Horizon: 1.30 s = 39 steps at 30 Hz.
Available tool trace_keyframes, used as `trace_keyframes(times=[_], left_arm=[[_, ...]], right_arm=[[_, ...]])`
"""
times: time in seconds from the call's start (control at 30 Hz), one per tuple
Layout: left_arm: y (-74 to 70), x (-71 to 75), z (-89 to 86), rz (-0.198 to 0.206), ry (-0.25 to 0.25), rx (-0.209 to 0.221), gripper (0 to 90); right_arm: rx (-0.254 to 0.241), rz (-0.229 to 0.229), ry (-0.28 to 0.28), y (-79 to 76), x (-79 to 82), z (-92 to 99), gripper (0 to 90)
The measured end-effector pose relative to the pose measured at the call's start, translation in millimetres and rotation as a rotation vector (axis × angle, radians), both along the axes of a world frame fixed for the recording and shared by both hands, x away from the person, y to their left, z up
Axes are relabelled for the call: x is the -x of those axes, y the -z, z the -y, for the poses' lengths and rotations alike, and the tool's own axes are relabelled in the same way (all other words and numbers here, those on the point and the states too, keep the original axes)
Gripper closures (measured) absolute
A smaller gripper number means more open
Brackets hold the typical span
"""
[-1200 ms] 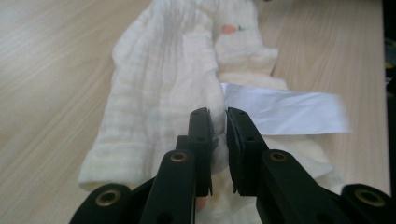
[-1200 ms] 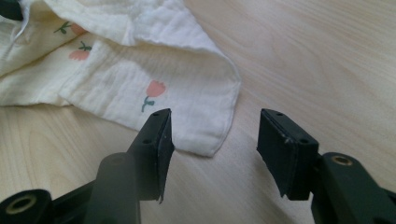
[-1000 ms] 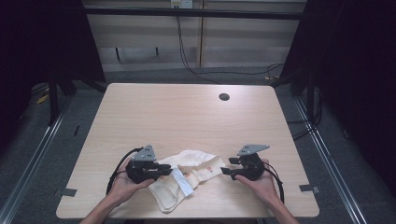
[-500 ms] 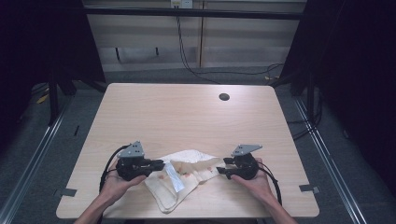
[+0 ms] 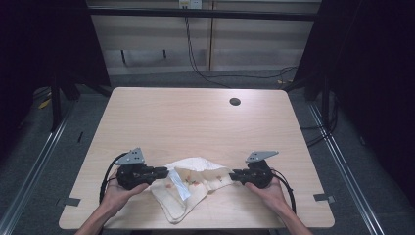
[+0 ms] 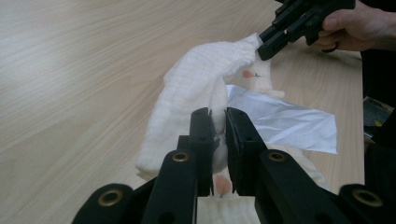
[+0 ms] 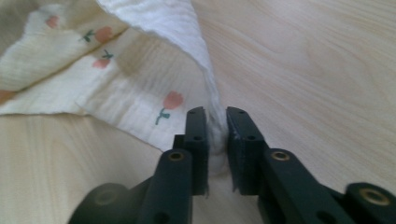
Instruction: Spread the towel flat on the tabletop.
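Both hands lie low at the near edge of the table [image 5: 195, 117], jaws pointing at each other. The left gripper [image 5: 164, 172] pinches one end of the cloth [image 5: 195, 183]. The right gripper [image 5: 234, 175] has just closed on the other end.

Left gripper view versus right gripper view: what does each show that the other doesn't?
Left gripper view alone: the shiny white rectangular label sticking out of the cream flower-printed cloth, and the right gripper, in a hand, nipping the cloth's far end. Right gripper view alone: the cloth's inner face with pink flowers on green stems. Both: a pair of black jaws closed on a fold of the cloth above the light wooden table; the right gripper's jaws have just been closing.
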State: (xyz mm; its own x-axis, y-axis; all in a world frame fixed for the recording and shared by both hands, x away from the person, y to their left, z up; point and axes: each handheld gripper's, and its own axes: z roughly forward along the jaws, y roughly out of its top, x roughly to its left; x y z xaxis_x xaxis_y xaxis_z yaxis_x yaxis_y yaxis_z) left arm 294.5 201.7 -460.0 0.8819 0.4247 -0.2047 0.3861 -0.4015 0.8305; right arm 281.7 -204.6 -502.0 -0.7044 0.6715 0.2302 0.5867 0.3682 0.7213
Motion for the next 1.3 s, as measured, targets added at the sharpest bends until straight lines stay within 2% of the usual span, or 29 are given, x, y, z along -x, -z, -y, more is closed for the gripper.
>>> trace_keyframes(times=[0.1, 0.23, 0.37, 0.5, 0.9, 1.07, 1.1, 1.3], left_arm=[[-1.0, 0.4, -1.0, 0.003, -0.003, 0.001, 82.5], [-2.4, 1.3, -1.4, 0.006, 0.001, -0.004, 83.3], [-7.9, 3.3, 1.9, 0.026, 0.012, -0.009, 83.4], [-15.9, 3.0, -0.7, 0.045, 0.007, 0.006, 83.4], [-33.6, 0.3, -3.4, 0.074, -0.004, 0.047, 83.4], [-47.2, -2.8, -4.0, 0.103, -0.017, 0.070, 83.4], [-49.8, -2.8, -4.5, 0.114, -0.018, 0.064, 83.3], [-60.5, -0.8, -7.3, 0.125, -0.012, 0.086, 83.7]], right_arm=[[-0.027, -0.007, -0.004, -2.7, -0.2, 2.0, 84.8], [-0.103, 0.012, -0.001, -19.2, -3.3, 10.0, 86.4], [-0.144, 0.036, -0.019, -34.9, -2.5, 12.9, 87.3], [-0.147, 0.064, -0.048, -50.0, -1.7, 13.5, 87.3], [-0.172, 0.144, -0.065, -82.8, -11.3, 18.3, 88.0], [-0.178, 0.173, -0.089, -98.2, -13.3, 17.8, 87.9], [-0.173, 0.179, -0.088, -101.0, -13.4, 17.7, 87.9], [-0.213, 0.212, -0.097, -116.5, -15.4, 19.9, 88.1]])
